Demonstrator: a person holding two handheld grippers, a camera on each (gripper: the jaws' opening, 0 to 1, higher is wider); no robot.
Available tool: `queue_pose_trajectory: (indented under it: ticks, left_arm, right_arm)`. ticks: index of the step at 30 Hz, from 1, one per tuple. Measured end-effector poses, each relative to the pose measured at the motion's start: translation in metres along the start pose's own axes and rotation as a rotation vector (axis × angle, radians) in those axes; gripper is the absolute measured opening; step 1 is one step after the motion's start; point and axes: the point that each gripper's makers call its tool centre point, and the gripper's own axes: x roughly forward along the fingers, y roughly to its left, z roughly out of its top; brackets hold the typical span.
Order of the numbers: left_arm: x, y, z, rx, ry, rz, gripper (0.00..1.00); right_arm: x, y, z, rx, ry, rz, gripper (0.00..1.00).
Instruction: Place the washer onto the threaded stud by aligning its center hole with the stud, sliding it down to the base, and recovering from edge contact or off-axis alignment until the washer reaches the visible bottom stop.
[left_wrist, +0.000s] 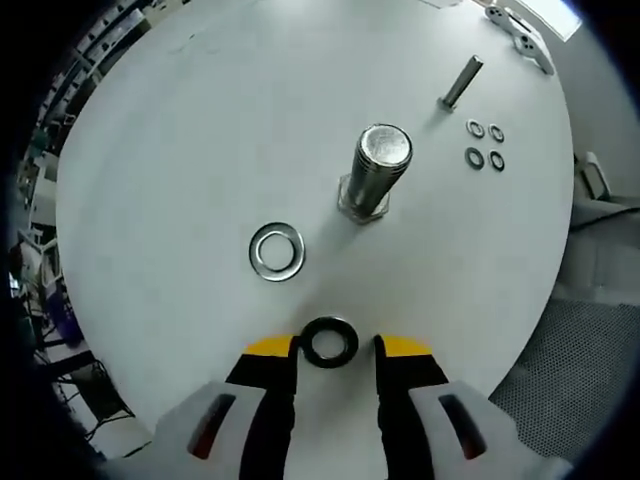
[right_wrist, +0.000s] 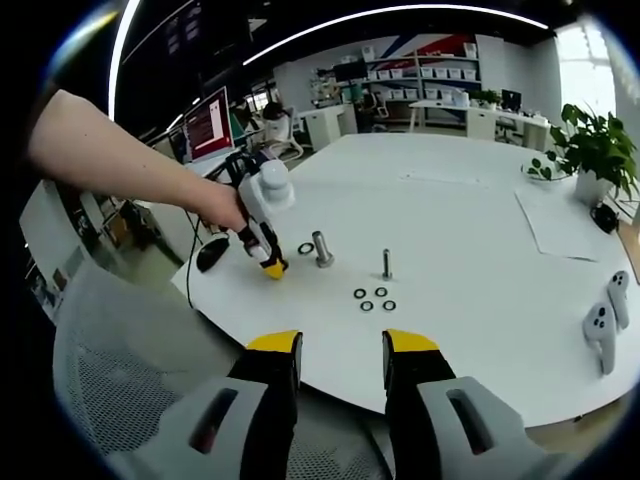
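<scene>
A thick threaded stud (left_wrist: 375, 168) stands upright on its hex base on the white round table (left_wrist: 180, 150). A silver washer (left_wrist: 257, 250) lies flat to its left. A black washer (left_wrist: 329, 322) lies flat on the table between the yellow-tipped jaws of my left gripper (left_wrist: 335, 345), which is open; a small gap shows at the right jaw. In the right gripper view a hand holds the left gripper (right_wrist: 262, 215) tilted down beside the stud (right_wrist: 322, 248). My right gripper (right_wrist: 340, 345) hangs open and holds nothing, off the table's near edge.
A thin bolt (left_wrist: 460, 82) and several small washers (left_wrist: 485, 145) sit beyond the stud. Two white controllers (right_wrist: 600, 325), a sheet of paper (right_wrist: 560, 225) and a potted plant (right_wrist: 590, 150) occupy the table's right side. A mesh chair (right_wrist: 110, 370) stands below the edge.
</scene>
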Motion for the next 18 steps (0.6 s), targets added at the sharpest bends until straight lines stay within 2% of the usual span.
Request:
queue_pose_trajectory:
  ticks: [4, 13, 14, 18]
  left_arm:
    - [-0.0009, 0.0041, -0.0002, -0.011, -0.004, 0.010, 0.22]
    - [0.0009, 0.0036, -0.0012, 0.010, -0.005, -0.001, 0.21]
    - [0.0012, 0.0032, -0.0022, 0.044, -0.003, -0.004, 0.22]
    - [0.0015, 0.0031, -0.0024, 0.076, 0.001, -0.004, 0.22]
  right_arm:
    - [-0.0002, -0.0005, 0.0002, 0.002, -0.002, -0.002, 0.35]
    - [-0.0002, -0.0006, 0.0000, 0.000, -0.002, -0.002, 0.34]
    - [-0.0002, -0.0004, 0.0000, 0.000, -0.001, -0.001, 0.34]
    - [0.0000, -0.0001, -0.0001, 0.000, 0.000, 0.000, 0.34]
